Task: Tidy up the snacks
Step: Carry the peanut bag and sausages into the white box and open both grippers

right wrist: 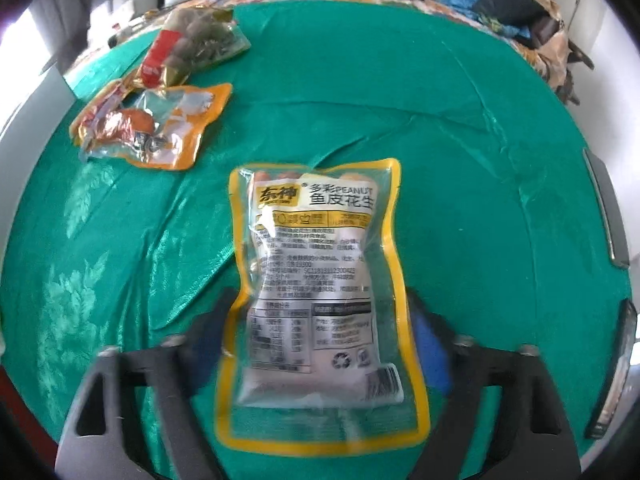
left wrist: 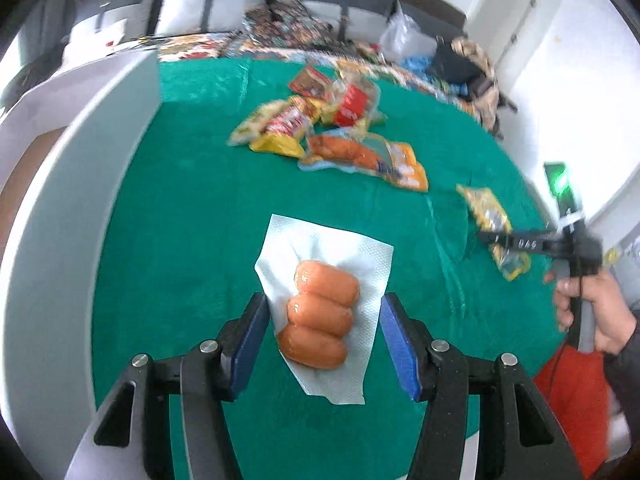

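Wide bare green tablecloth (right wrist: 460, 128) is lying open to the right and far side of the peanut packet (right wrist: 320, 292), giving a gripper free passage there. A heap of snack packets (right wrist: 156, 120) is crowding the far left. In the left wrist view, a white wall (left wrist: 80, 184) is closing off the left edge, and the heap is blocking the far middle.

Snack pile (left wrist: 320, 128) behind sausage pack (left wrist: 320, 314)
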Tool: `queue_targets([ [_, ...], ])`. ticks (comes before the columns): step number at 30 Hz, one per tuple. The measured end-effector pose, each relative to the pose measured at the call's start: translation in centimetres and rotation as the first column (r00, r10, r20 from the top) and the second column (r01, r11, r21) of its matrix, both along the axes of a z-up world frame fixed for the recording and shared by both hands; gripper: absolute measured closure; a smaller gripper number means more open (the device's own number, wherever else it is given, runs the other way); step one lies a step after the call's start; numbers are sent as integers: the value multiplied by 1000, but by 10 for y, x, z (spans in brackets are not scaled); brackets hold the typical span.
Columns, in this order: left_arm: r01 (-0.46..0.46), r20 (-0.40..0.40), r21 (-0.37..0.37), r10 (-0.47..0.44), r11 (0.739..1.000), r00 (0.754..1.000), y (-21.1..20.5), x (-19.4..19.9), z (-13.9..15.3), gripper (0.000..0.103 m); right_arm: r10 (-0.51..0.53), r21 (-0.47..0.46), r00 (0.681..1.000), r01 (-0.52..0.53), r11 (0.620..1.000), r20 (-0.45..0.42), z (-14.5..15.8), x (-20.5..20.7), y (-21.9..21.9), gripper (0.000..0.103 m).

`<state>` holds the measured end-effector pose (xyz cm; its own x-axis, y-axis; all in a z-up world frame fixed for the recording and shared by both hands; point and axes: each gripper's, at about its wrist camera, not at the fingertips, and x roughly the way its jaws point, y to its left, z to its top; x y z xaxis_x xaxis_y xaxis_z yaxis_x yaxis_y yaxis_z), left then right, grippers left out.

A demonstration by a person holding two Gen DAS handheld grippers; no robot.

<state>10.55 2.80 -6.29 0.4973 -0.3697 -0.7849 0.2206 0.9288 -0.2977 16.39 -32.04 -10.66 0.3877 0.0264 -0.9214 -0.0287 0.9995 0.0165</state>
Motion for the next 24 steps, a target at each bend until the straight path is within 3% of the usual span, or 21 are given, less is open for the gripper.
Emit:
queue_targets([
  [3,-59,29,-92,62,994,998,29,-10,24,47,-41,91,998,45,995,-47,13,0,-4,45],
  [6,-123,74,-170,138,978,988,70,-20,55,46,-50,185,999,52,981,-14,37,-7,5,45],
  [10,-240,128,-182,265,954,956,140,-31,86,46,52,393,996,-75,917,69,103,-9,77,45],
  [12,-314,145,-145,334,938,931,176,-36,92,46,158,461,980,-197,865,122,137,-10,138,45],
  [15,-429,133,-78,435,900,890,230,-41,87,45,320,512,928,-372,774,190,174,-17,238,44],
  [18,-521,115,18,516,853,849,269,-44,69,43,444,517,869,-490,702,221,182,-20,334,42],
  [21,-578,68,79,574,813,816,292,-47,51,33,485,566,844,-522,639,231,169,-18,396,25],
  [24,-609,72,115,605,785,793,298,-60,42,24,494,593,858,-474,651,143,150,-13,432,22],
])
